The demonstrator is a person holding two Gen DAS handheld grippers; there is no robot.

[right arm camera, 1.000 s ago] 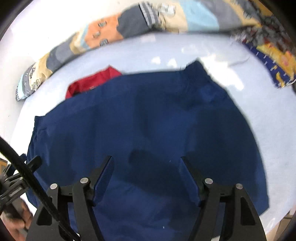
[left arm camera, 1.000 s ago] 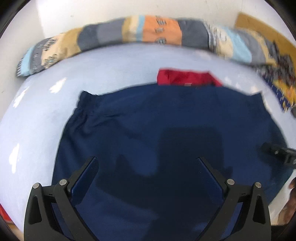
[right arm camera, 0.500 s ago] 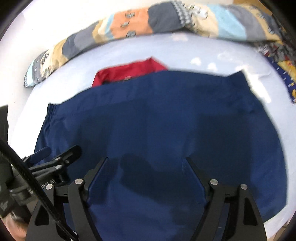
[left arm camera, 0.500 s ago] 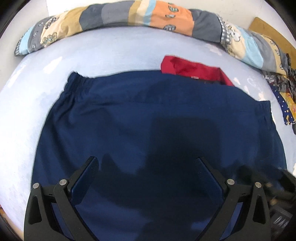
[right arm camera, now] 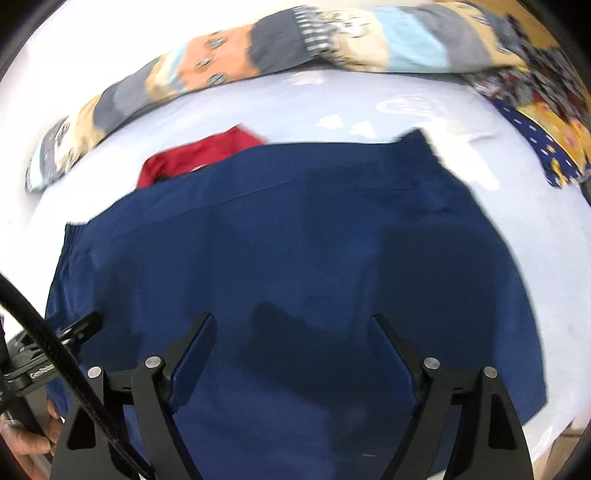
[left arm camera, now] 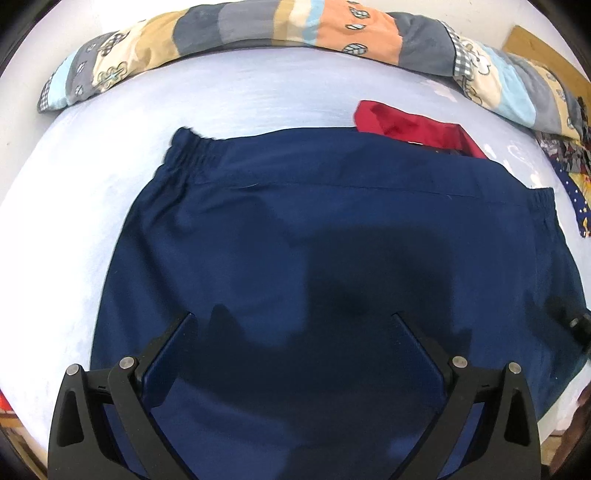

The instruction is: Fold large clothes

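Observation:
A large navy garment with an elastic waistband lies spread flat on the pale blue bed sheet. My left gripper hovers over its near part, open, with only cloth below the fingers. In the right wrist view the same navy garment fills the middle. Above it my right gripper has its jaws opening, and nothing is pinched between them. The left gripper's finger shows over the garment's left edge. A tip of the right gripper shows at the garment's right edge.
A folded red garment lies just beyond the waistband, partly under it. A long patchwork bolster runs along the far side of the bed. Patterned blue and yellow cloth sits at the far right. A hand holds the left tool.
The right gripper's jaws have spread wider. Both cameras have shifted a little over the navy garment, which lies where it was.

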